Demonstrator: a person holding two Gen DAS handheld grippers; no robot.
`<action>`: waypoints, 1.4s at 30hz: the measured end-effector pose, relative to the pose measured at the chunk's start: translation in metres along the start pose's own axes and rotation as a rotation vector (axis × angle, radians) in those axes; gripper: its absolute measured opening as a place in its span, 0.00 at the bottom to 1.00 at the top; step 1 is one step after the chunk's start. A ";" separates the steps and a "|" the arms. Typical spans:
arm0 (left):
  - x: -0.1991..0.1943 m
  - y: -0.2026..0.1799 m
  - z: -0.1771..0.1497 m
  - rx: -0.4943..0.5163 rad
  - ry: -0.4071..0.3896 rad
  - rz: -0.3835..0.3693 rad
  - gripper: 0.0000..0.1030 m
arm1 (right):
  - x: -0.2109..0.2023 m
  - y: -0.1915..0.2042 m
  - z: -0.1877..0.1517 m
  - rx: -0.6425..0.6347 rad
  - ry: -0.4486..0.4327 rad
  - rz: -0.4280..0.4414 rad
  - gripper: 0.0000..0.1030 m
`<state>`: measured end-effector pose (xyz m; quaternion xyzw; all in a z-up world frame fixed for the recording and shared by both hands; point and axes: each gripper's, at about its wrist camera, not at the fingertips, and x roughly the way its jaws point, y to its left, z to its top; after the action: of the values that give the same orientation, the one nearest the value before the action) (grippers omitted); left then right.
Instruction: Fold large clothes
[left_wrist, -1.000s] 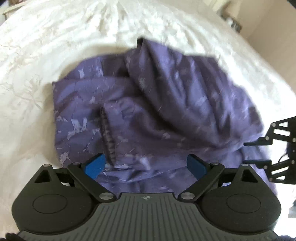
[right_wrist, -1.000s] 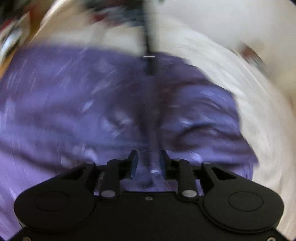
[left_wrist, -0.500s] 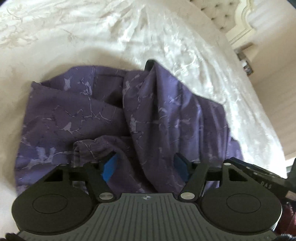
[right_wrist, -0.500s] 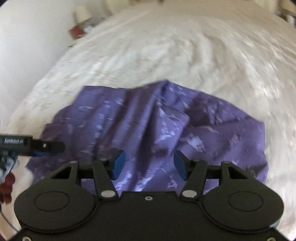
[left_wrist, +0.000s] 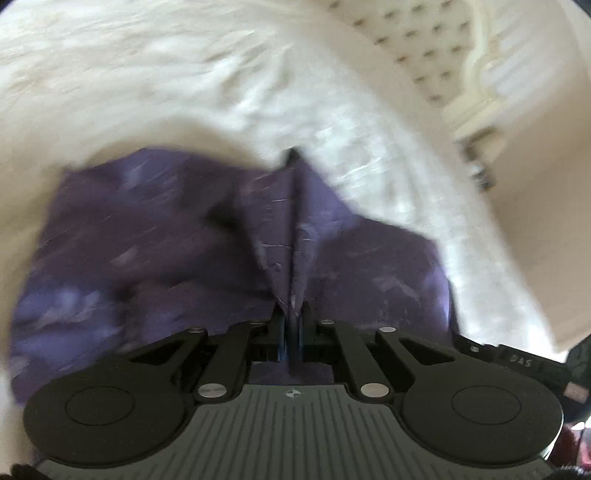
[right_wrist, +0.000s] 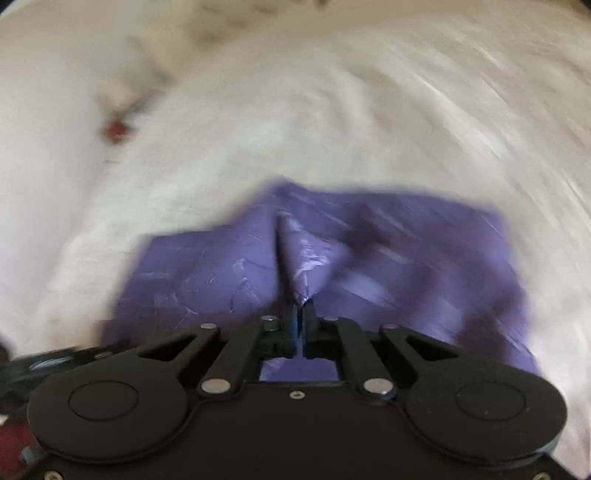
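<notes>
White bedspread (left_wrist: 184, 74) bears purple garment (left_wrist: 147, 258), pinched by left gripper (left_wrist: 291, 325) and right gripper (right_wrist: 300, 317).

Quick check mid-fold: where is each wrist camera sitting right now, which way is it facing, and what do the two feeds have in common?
Left wrist: sits on the left gripper, looking down along its fingers, shut on a ridge of the purple garment, toward the tufted headboard; the other gripper's edge shows lower right.
Right wrist: sits on the right gripper, looking down at the same purple garment, a pinched fold in its pads.
Shared: the garment and the white bedspread.
</notes>
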<state>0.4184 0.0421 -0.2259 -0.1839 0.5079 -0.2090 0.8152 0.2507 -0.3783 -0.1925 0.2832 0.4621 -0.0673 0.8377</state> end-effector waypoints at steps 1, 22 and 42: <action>0.010 0.003 -0.004 0.011 0.031 0.034 0.11 | 0.010 -0.010 -0.003 0.031 0.039 -0.038 0.10; 0.046 -0.076 0.045 0.381 -0.137 0.259 0.50 | 0.029 0.090 0.022 -0.537 -0.154 -0.030 0.48; 0.014 -0.073 -0.049 0.664 -0.027 0.363 0.65 | -0.015 0.068 -0.047 -0.612 -0.082 -0.104 0.56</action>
<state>0.3683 -0.0312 -0.2190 0.1808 0.4259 -0.2121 0.8608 0.2330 -0.2989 -0.1721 -0.0089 0.4405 0.0209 0.8975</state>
